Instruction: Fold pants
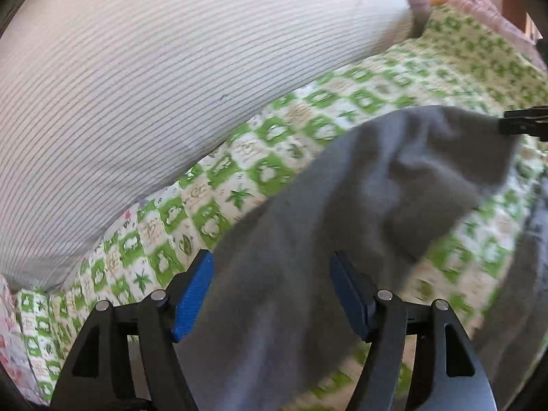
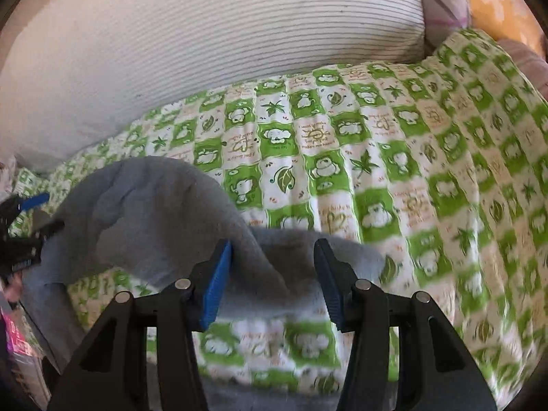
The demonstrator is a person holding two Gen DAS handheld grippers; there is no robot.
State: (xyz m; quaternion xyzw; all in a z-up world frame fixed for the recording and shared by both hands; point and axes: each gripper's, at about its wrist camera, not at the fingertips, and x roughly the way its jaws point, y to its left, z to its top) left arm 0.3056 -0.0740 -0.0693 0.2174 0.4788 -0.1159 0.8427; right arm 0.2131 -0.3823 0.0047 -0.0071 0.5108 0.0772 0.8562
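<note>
Fingers of the left gripper (image 1: 272,296) stand apart with grey cloth of the pants (image 1: 342,205) running between them, unclamped; the right gripper (image 2: 272,279) is likewise spread, with a fold of the pants (image 2: 164,212) lying between its blue pads. The garment lies bunched on the green checked bedspread (image 2: 376,144), one corner raised near the other tool at the frame edge. By my reading, the fold is barely begun: the next move calls for closing on an edge and drawing the cloth flat. Waistband and leg ends cannot be told apart, and motion blur smears the lower cloth. Beyond lies a striped pillow (image 1: 171,68).
</note>
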